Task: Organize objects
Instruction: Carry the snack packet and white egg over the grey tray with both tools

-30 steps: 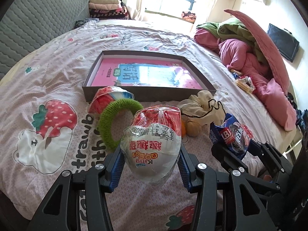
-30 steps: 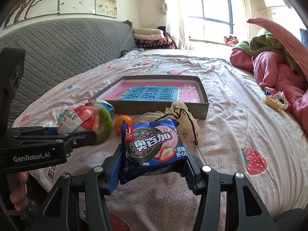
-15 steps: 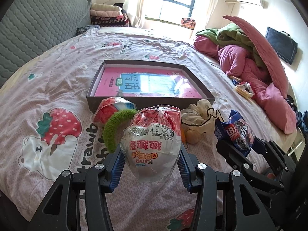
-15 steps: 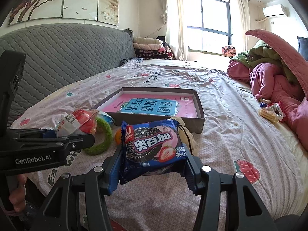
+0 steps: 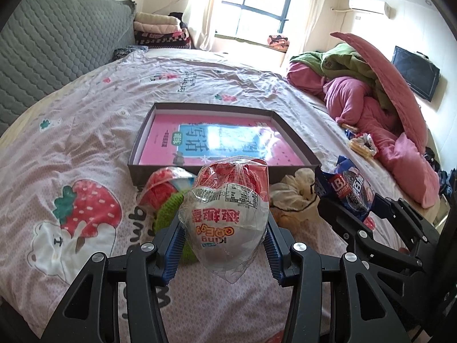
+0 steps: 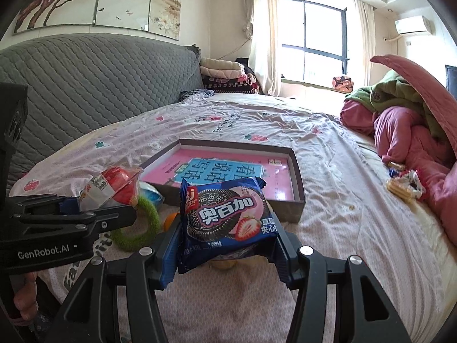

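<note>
left gripper: blue ribbed pads clamped on either side of a plastic-wrapped egg-shaped toy, white below and red above, held clear of the bedsheet. right gripper: pads clamped on the two ends of a blue cookie packet with a strawberry and dark sandwich biscuit printed on it, also held off the bed. both grippers sit side by side on the near side of a shallow dark-walled cardboard box, which lies flat on the pink strawberry-print bedsheet and contains a pink and blue printed book. just in front of the box's near wall, on the sheet: a green knitted ring, a second red and white wrapped egg toy, a small orange ball and a crumpled cream drawstring pouch. an opened snack wrapper lies well apart, beside the heaped pink and green bedding. a hand is partly visible beneath the left gripper body.
</note>
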Available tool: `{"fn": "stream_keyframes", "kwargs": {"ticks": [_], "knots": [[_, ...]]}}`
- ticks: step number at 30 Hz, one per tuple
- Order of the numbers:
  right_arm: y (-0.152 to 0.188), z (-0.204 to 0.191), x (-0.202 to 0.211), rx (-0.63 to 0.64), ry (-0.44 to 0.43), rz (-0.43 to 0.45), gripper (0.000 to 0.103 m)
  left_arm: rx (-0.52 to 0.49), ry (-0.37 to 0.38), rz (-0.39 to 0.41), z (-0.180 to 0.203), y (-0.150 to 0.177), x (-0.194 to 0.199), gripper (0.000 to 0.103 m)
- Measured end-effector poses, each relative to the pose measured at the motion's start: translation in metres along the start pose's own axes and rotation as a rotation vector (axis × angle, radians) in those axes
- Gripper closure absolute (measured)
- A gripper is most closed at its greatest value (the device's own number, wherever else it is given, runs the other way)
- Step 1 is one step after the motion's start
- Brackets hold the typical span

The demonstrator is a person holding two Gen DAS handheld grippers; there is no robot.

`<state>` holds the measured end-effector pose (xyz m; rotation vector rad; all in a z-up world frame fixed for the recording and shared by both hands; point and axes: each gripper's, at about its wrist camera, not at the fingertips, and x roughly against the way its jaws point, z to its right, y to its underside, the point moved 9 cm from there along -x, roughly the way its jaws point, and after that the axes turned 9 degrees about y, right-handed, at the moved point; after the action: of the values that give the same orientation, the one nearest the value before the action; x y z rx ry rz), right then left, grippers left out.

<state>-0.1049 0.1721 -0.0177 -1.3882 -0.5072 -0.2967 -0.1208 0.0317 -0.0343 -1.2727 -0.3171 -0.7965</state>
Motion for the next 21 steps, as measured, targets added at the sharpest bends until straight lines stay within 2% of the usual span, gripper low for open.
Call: {"fn": "stream_keyframes", "kwargs": {"ticks": [21], "knots": [[-0.038, 0.001, -0.052, 0.012, 0.022, 0.004, 0.048, 0.006, -0.009, 0.044, -0.017, -0.047, -0.029, 0.051]]}}
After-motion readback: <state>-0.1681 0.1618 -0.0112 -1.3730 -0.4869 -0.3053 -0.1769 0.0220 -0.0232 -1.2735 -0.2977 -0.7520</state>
